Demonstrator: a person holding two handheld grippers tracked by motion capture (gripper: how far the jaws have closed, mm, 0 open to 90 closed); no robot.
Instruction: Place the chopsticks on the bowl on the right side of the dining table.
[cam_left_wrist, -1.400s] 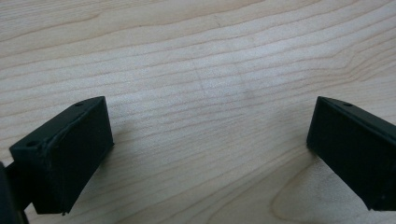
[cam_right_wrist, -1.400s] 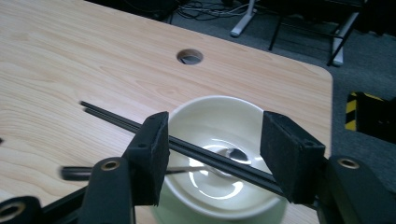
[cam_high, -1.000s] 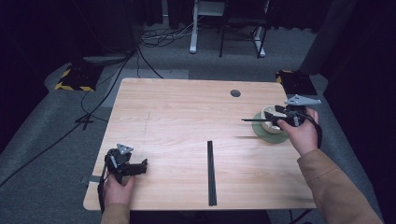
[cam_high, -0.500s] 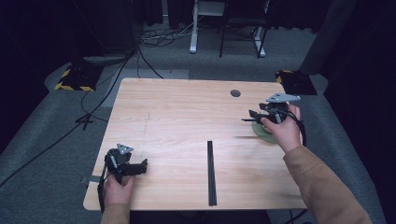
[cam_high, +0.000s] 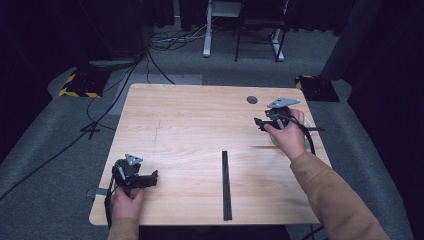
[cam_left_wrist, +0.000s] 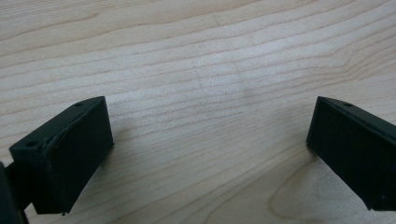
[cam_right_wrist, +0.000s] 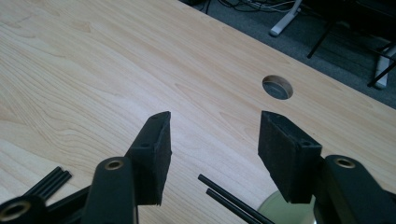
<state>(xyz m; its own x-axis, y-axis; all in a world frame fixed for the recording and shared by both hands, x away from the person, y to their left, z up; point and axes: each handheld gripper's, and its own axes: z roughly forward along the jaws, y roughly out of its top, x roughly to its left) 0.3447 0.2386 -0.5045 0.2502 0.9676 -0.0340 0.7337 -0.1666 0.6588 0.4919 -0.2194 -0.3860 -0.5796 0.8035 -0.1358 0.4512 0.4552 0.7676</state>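
Note:
My right gripper (cam_high: 258, 122) hovers over the table's far right, jaws pointing left. In the right gripper view it (cam_right_wrist: 212, 126) is open with only bare wood between the pads. Just below its jaws, two thin black rods (cam_right_wrist: 231, 199) lie across a pale green round dish (cam_right_wrist: 279, 211). In the high view the hand covers most of that dish (cam_high: 272, 142). My left gripper (cam_high: 152, 177) rests near the front left corner. Its jaws (cam_left_wrist: 210, 121) stand wide open over bare wood.
A long black bundle of sticks (cam_high: 226, 185) lies lengthwise at the table's front middle, and its end shows in the right gripper view (cam_right_wrist: 49, 182). A round cable hole (cam_high: 252, 100) (cam_right_wrist: 278, 87) sits near the far edge. Cables and desk legs are on the floor beyond.
My right hand has moved left across the table, so it now covers most of the green dish. The left hand and gripper have stayed where they were.

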